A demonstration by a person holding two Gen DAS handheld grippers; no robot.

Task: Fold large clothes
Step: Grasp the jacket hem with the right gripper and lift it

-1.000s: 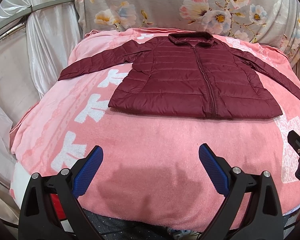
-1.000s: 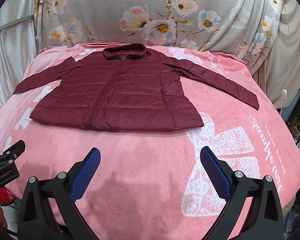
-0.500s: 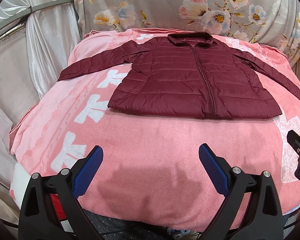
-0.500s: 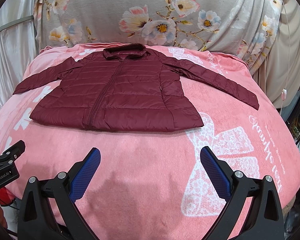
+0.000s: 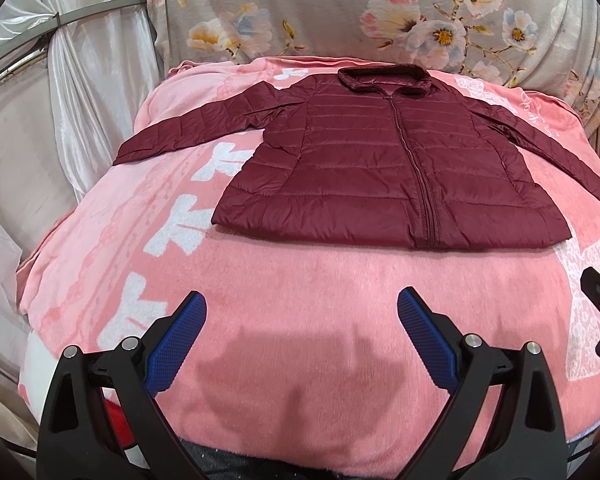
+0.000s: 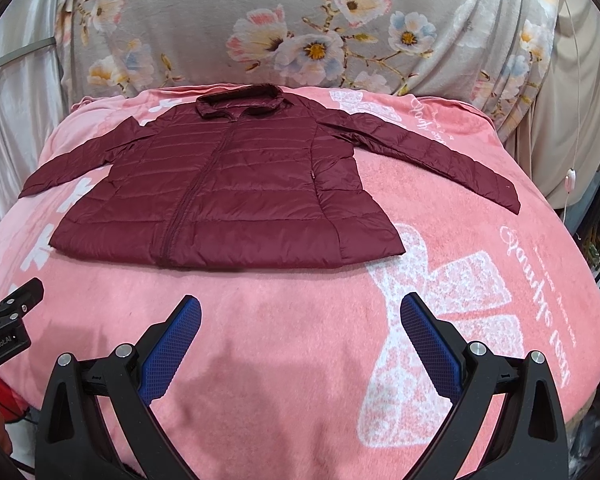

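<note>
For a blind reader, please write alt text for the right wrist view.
A dark red quilted jacket lies flat, zipped, sleeves spread, on a pink blanket. The open right tongs hover over the blanket, short of the hem.

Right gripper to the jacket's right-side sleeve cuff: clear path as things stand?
Probably yes. The right gripper is open over bare pink blanket, and the sleeve cuff lies flat, uncovered, nothing between.

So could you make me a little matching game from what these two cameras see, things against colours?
Things:
1. quilted puffer jacket
2. fleece blanket
3. ribbed finger pads on the left gripper
4. floral draped cloth

Colours:
A. blue
B. grey with flowers
C. maroon
D. pink with white print

Pairs: 1-C, 2-D, 3-A, 4-B
</note>
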